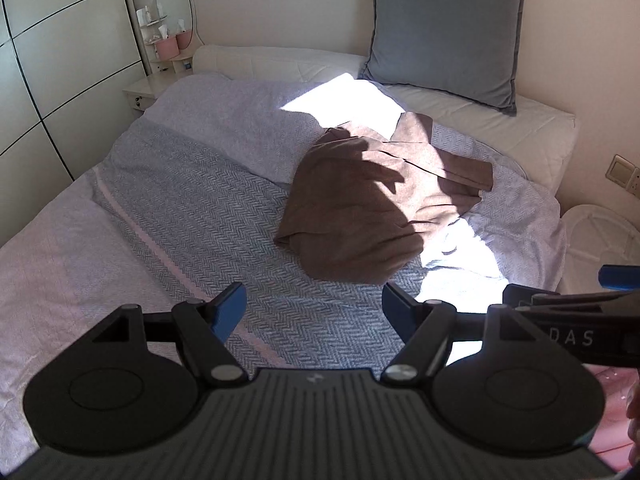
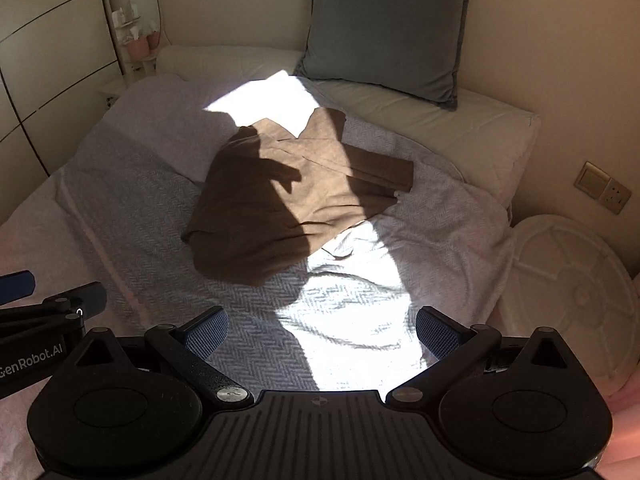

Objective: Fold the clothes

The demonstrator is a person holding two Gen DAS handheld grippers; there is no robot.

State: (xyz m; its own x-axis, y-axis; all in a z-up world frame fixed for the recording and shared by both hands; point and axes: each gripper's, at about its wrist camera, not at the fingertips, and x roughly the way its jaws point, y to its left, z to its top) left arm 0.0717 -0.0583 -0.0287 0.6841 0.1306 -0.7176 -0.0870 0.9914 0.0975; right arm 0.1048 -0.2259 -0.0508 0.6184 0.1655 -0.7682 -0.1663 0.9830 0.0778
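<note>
Bedspread (image 1: 192, 200) of grey-lilac herringbone weave covers the bed, creased near a crumpled brown knitted garment (image 1: 360, 200) that lies on its middle, half in sun, half in shadow. Beyond the garment a square grey-blue velvet cushion (image 1: 444, 28) leans upright on the white mattress edge. To the garment's far left stands an oval mirror (image 1: 174, 4) with pink tubs. Short of the garment, left gripper (image 1: 314, 312) and right gripper (image 2: 322, 332) hover with blue-padded jaws spread wide, holding nothing.
</note>
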